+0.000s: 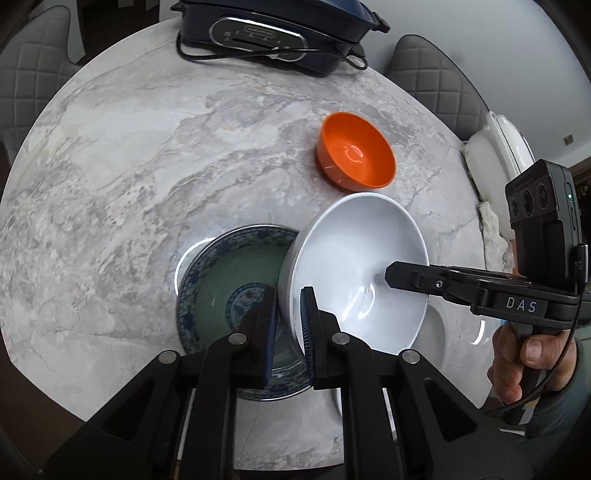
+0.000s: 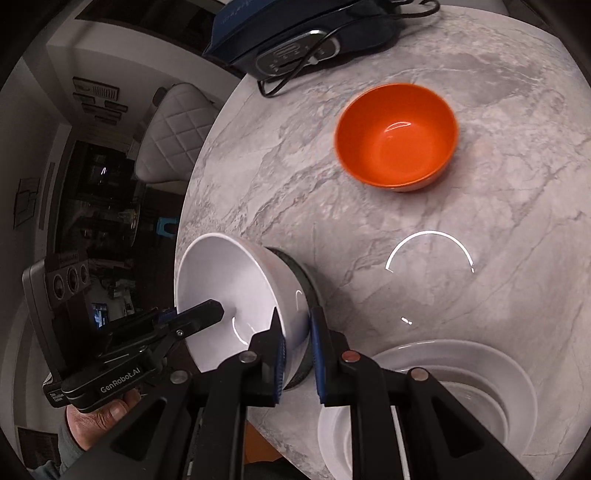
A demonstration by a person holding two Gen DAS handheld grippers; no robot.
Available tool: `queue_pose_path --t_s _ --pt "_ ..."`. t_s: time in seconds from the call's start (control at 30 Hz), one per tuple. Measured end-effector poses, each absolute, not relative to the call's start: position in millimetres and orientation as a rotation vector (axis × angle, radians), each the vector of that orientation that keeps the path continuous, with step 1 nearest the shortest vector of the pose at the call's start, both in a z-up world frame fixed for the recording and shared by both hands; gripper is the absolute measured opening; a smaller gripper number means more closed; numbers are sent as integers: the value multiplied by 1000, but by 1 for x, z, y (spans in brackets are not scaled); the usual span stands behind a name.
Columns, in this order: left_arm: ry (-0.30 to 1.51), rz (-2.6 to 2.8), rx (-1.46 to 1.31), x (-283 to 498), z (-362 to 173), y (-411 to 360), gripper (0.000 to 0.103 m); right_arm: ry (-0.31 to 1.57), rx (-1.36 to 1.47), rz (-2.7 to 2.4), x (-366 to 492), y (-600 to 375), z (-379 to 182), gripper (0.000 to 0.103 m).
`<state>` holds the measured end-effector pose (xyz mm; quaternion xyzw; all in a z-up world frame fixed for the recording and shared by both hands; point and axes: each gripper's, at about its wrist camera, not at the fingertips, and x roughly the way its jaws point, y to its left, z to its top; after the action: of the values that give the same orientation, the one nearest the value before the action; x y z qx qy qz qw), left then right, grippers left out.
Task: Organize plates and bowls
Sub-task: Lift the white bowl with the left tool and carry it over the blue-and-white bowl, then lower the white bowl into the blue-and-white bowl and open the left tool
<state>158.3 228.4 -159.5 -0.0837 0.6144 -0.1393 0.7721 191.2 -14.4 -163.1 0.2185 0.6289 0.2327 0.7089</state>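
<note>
A white bowl (image 1: 354, 251) hangs tilted above the marble table (image 1: 129, 166), held at opposite sides of its rim. In the left wrist view my left gripper (image 1: 289, 295) is shut on the near rim and my right gripper (image 1: 406, 280) clamps the right rim. The right wrist view shows the same bowl (image 2: 221, 273) with my right gripper (image 2: 295, 314) shut on its wall and my left gripper (image 2: 207, 314) at its left. A blue-patterned dish (image 1: 229, 273) sits just behind the bowl's underside, whether touching I cannot tell. An orange bowl (image 2: 395, 136) stands farther back. White stacked plates (image 2: 480, 369) lie at the near right.
A dark blue appliance (image 1: 266, 33) with a loose cord sits at the table's far edge. Quilted grey chairs (image 1: 436, 74) ring the table, and a white appliance (image 1: 495, 147) stands at the right. A hand (image 1: 517, 369) grips the right tool. The table edge (image 2: 192, 206) runs close on the left.
</note>
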Motion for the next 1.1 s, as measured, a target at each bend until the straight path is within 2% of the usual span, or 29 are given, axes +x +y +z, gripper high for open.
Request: queue_pose_path --t_s 0.27,0.53,1.1 --pt "1380 -234 -202 145 -189 262 11 1462 382 549 191 32 -185 15" --pt "1419 -235 -196 145 -212 257 11 1500 347 522 193 41 -202 15" --pt "1431 -203 -196 160 -237 253 13 1458 120 479 193 56 -206 13"
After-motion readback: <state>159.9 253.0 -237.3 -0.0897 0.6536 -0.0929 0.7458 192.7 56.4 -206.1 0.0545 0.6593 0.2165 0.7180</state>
